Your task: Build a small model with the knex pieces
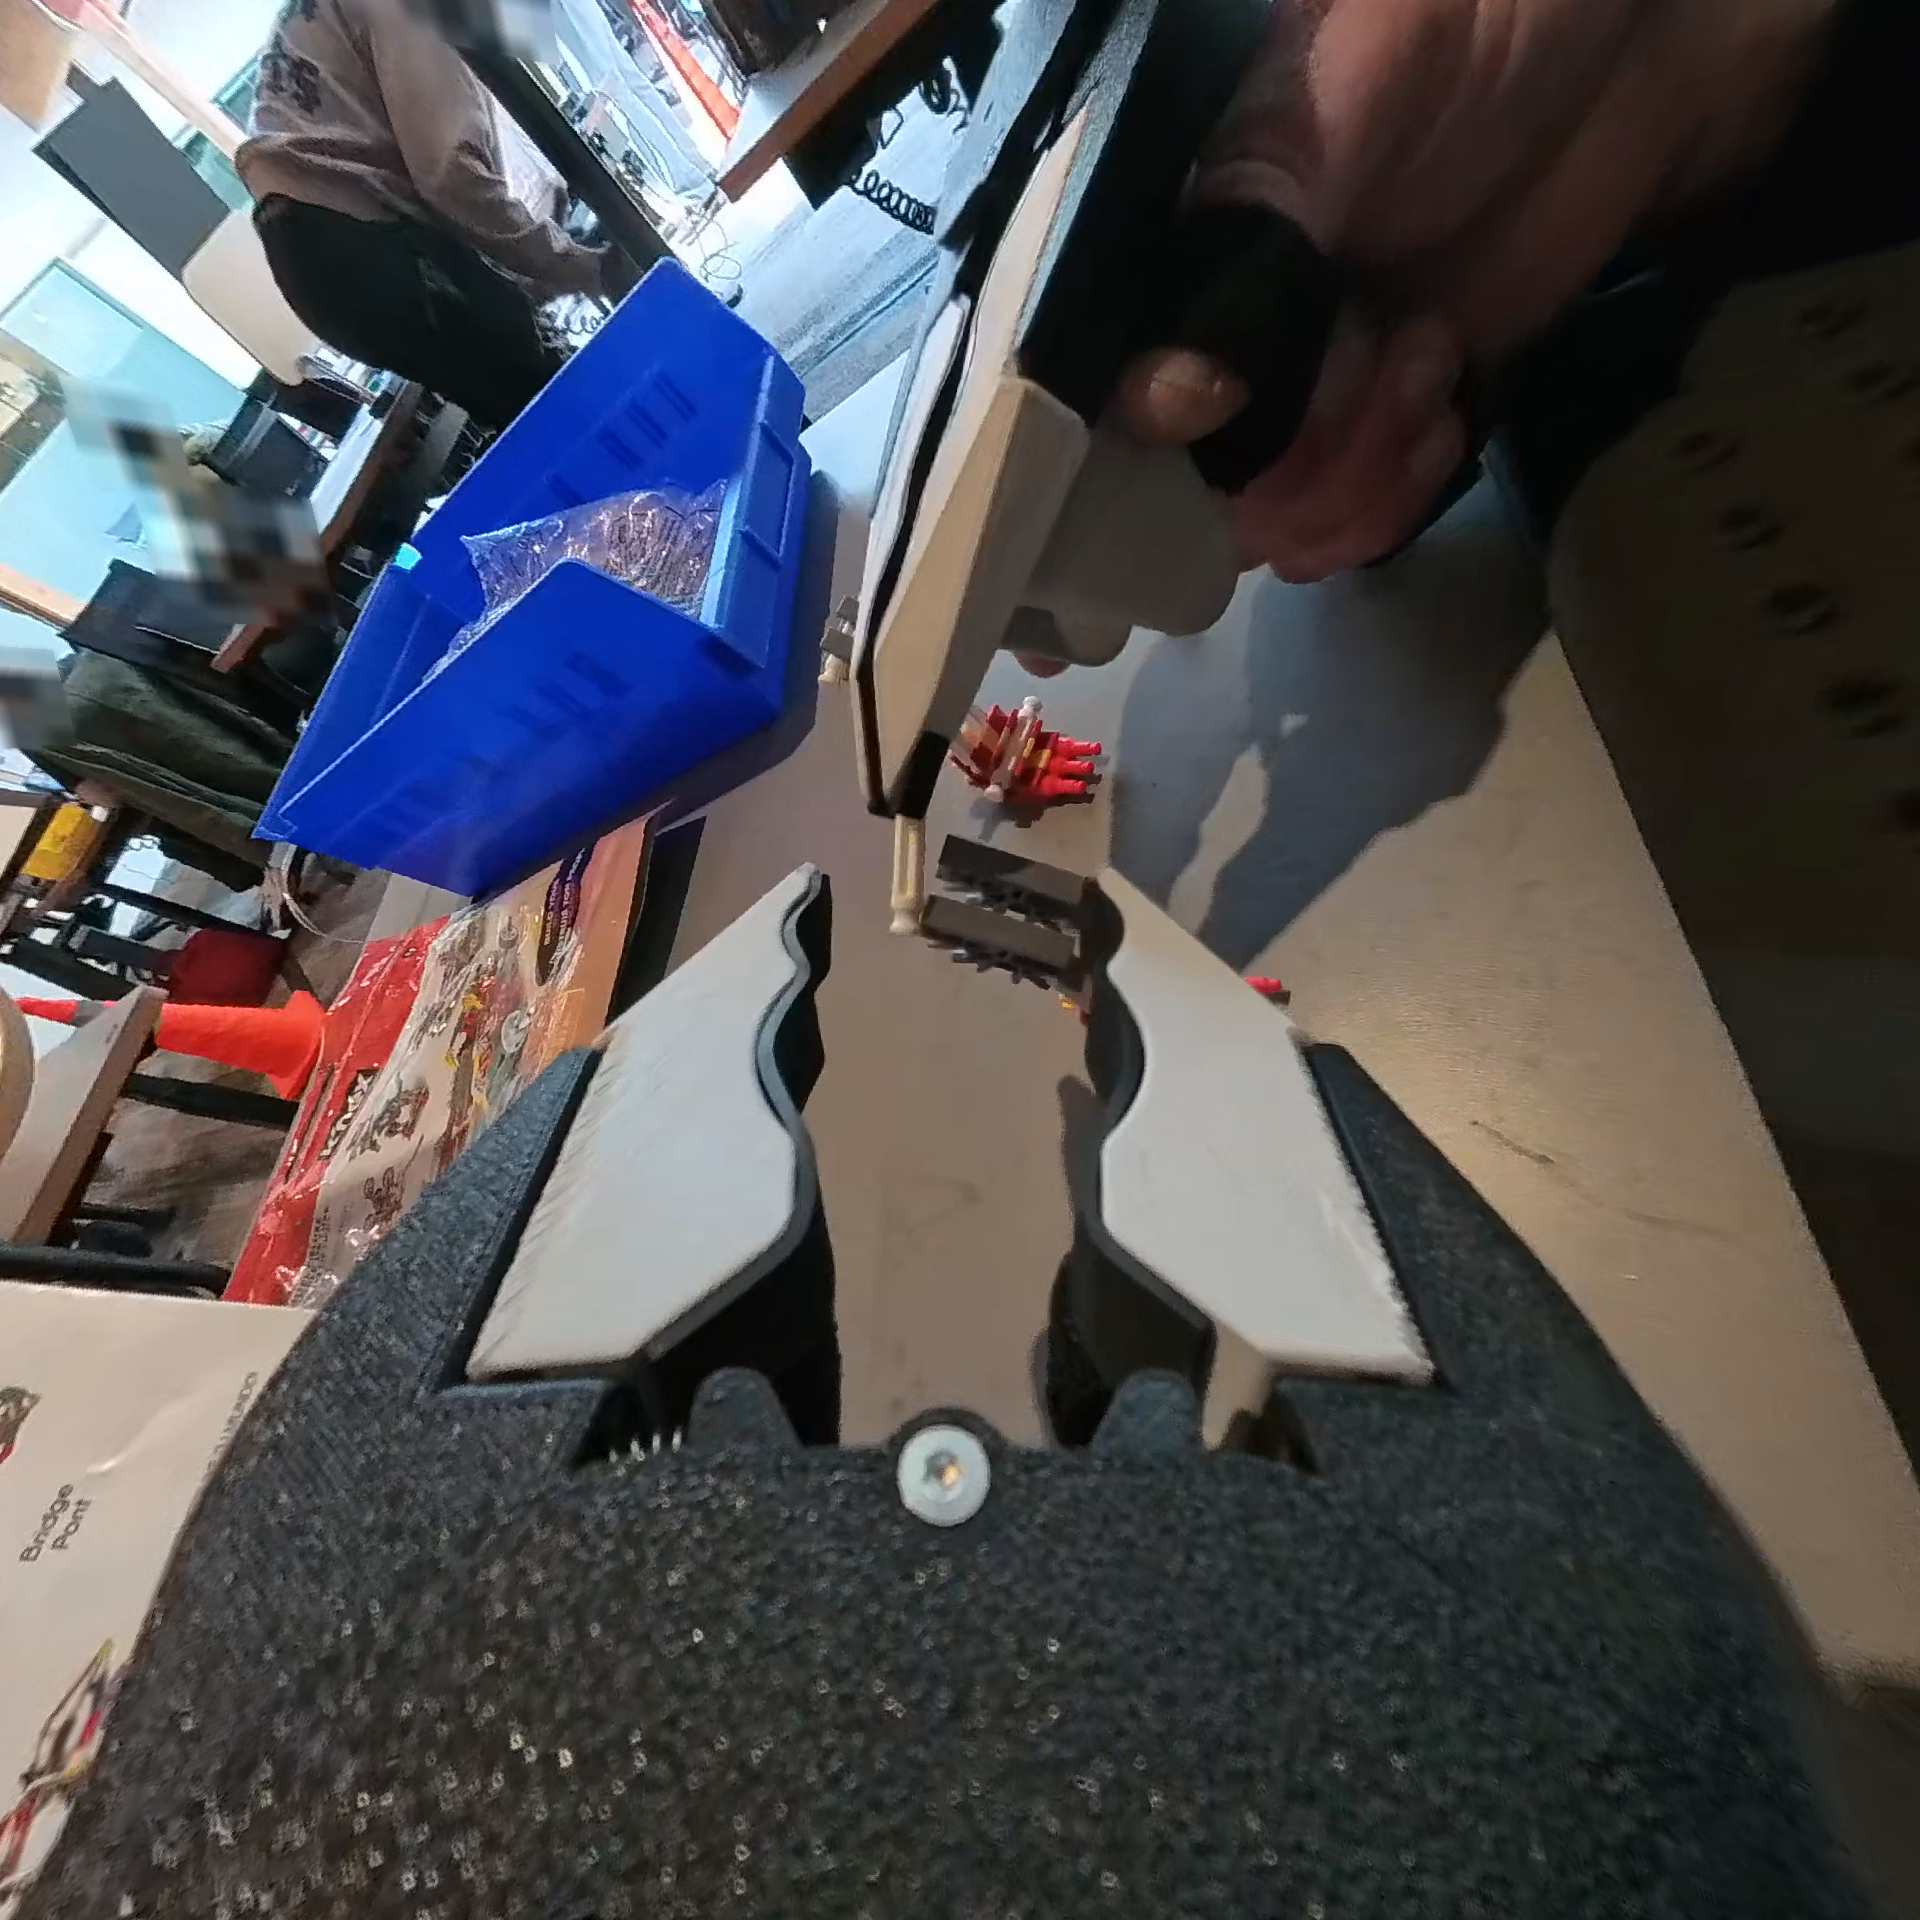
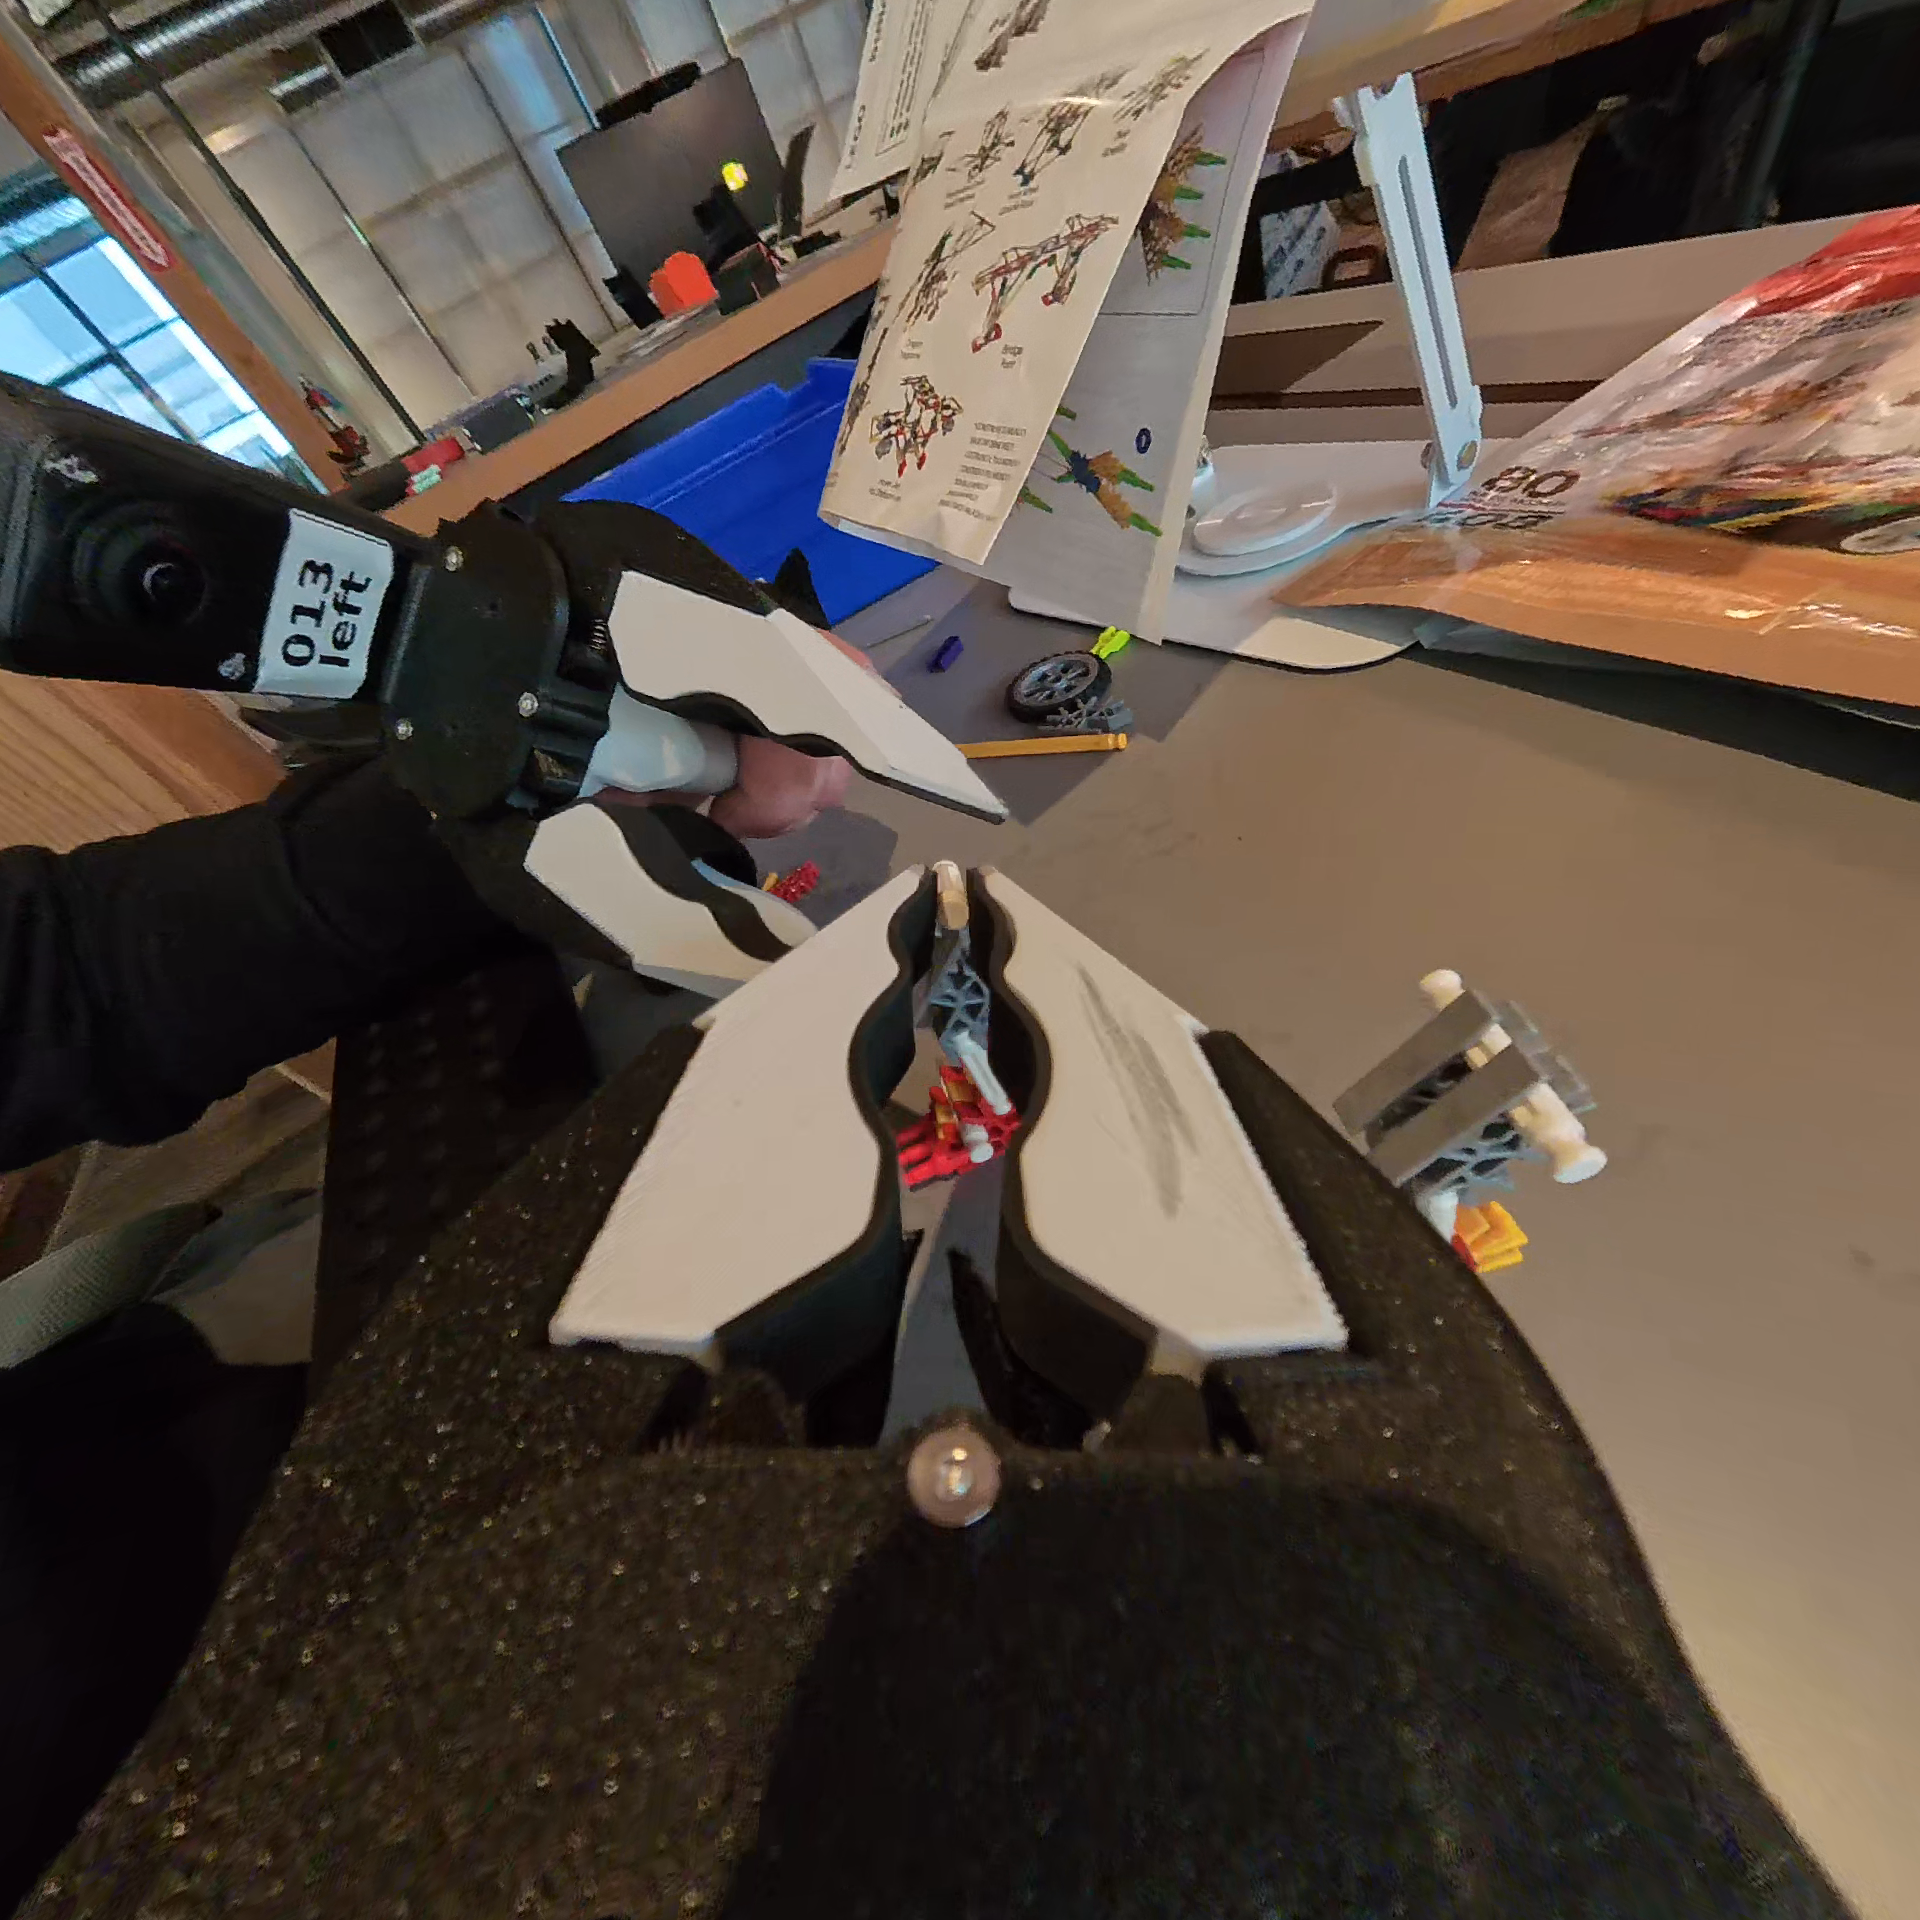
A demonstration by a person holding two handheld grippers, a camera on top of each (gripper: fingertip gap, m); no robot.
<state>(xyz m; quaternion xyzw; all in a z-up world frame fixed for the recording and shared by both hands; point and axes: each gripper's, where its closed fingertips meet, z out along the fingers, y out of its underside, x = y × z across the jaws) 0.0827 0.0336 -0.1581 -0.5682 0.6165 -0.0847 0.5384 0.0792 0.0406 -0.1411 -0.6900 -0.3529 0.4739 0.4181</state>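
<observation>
Grey worktop (image 2: pixel 1455 831) fills both views, with a workshop of benches and windows behind it. My right tongs (image 2: pixel 951 883) are pressed together on a short cream rod (image 2: pixel 948 896), pinching it at their very tips; in the left wrist view that rod (image 1: pixel 906 871) sticks out below them at about 12 o'clock. My left tongs (image 1: pixel 956 904) stand spread, holding nothing, nearest a dark grey connector cluster (image 1: pixel 1003 914) just beyond their right fingertip.

I judge the rod light, stiff, smooth plastic that can twist in a tip grip, so mid-shaft is the surer hold.

At 3 o'clock from my right tongs sits a grey assembly (image 2: pixel 1475 1112) with white rods; a red cluster (image 2: pixel 951 1138) lies below them. Further off are a blue bin (image 1: pixel 582 623), a small wheel (image 2: pixel 1060 686), a yellow rod (image 2: pixel 1039 745) and an instruction sheet (image 2: pixel 1029 260).
</observation>
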